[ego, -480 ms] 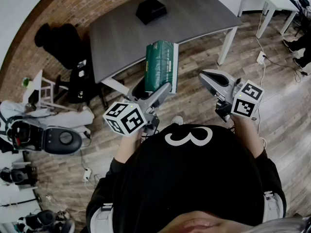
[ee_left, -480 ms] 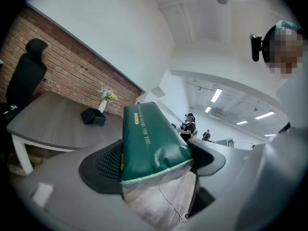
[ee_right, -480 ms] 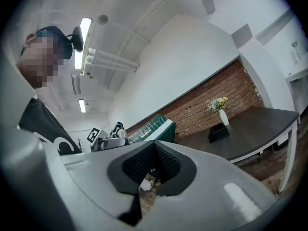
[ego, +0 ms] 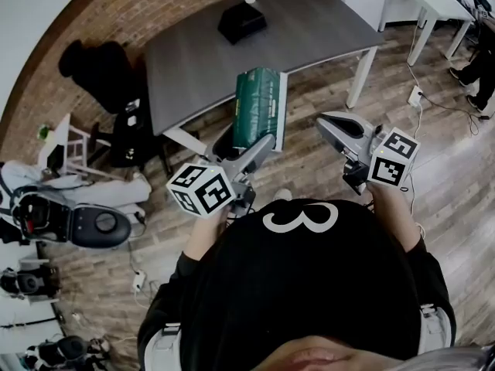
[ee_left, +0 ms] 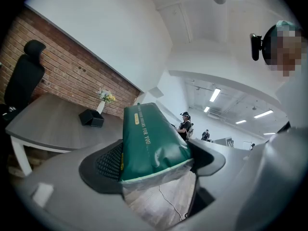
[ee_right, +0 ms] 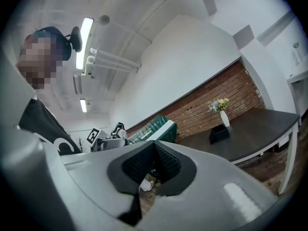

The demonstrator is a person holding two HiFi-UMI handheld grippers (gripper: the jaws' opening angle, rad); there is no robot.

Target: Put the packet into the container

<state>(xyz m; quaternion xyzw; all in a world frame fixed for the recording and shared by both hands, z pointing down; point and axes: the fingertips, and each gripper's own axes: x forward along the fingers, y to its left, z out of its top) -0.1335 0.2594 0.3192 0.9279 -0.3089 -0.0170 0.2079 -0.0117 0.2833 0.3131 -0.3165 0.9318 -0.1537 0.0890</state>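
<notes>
A green packet (ego: 259,107) is held upright over the floor, in front of the table's near edge. My left gripper (ego: 259,149) is shut on its lower end, and the black pads press both faces of the packet (ee_left: 149,138). The container, a small black box (ego: 241,20), stands on the far part of the grey table (ego: 325,29), well beyond the packet. It also shows as the black box (ee_left: 91,118) next to a vase of flowers. My right gripper (ego: 329,122) hangs to the packet's right, shut with nothing in it. Its pads (ee_right: 166,165) meet.
A black office chair (ego: 100,68) stands left of the table before the brick wall. White table legs (ego: 362,72) reach the wood floor ahead of me. A white desk (ego: 433,6) is at far right, cables and equipment (ego: 93,222) lie at left. People stand in the distance (ee_left: 185,124).
</notes>
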